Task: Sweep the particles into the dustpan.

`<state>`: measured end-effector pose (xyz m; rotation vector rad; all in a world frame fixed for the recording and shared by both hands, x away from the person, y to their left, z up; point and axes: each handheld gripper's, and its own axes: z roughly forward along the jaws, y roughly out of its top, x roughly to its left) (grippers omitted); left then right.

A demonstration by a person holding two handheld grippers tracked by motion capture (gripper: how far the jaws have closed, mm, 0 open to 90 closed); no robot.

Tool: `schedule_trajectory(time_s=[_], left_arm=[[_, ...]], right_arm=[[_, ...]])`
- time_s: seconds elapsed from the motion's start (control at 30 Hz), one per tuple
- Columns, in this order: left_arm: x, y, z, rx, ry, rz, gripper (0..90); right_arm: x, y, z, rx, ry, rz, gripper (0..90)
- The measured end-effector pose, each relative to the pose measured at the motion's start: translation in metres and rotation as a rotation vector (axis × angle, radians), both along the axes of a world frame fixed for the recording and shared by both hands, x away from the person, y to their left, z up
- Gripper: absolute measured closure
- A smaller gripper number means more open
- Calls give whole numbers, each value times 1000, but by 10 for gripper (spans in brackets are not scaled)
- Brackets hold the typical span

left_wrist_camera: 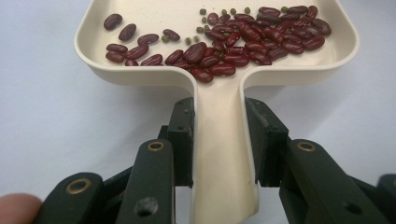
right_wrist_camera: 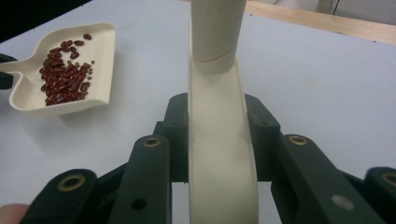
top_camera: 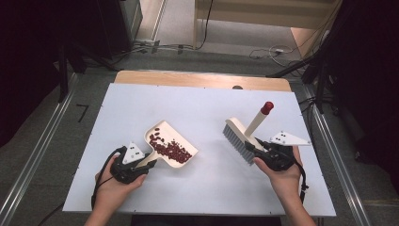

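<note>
Dustpan (top_camera: 170, 145) at 7 o'clock on white worktop (top_camera: 202, 108), handle clamped in left tongs (top_camera: 147, 162), left hand (top_camera: 114, 184) low. Brush (top_camera: 241, 136) at 4 o'clock, gripped by right tongs (top_camera: 251, 149), red-capped handle tilting toward 1. Up close from left gripper view: kidney beans (left_wrist_camera: 233, 44) plus small green beans (left_wrist_camera: 204, 18). Grey floor, cables beyond.

Cream dustpan (left_wrist_camera: 140, 70), dark red beans (left_wrist_camera: 243, 46)

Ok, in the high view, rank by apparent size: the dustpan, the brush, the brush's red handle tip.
1. Brush and dustpan: too alike to separate, the brush perhaps longer.
2. Red handle tip, clearly smallest.
</note>
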<state>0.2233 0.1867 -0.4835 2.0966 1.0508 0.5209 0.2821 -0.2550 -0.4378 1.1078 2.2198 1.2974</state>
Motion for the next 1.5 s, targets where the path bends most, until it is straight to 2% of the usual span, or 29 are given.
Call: schedule_trajectory(time_s=[0.17,0.43,0.9,1.17,1.3,1.5], left_arm=[[-1,14,-1,-15,-5,40,664],[-6,32,-4,-26,-7,95,664],[-7,54,-9,-32,-2,169,664],[-4,62,-16,-58,17,206,663],[-4,62,-18,-51,20,212,663],[-3,60,-21,-48,26,209,663]], right_arm=[[1,-10,3,24,7,-7,650],[-3,-27,1,28,26,-12,650],[-1,-44,-7,48,71,-36,650],[-2,-38,-14,45,98,-13,649],[-3,-32,-16,61,116,15,650],[2,-30,-24,92,171,28,649]])
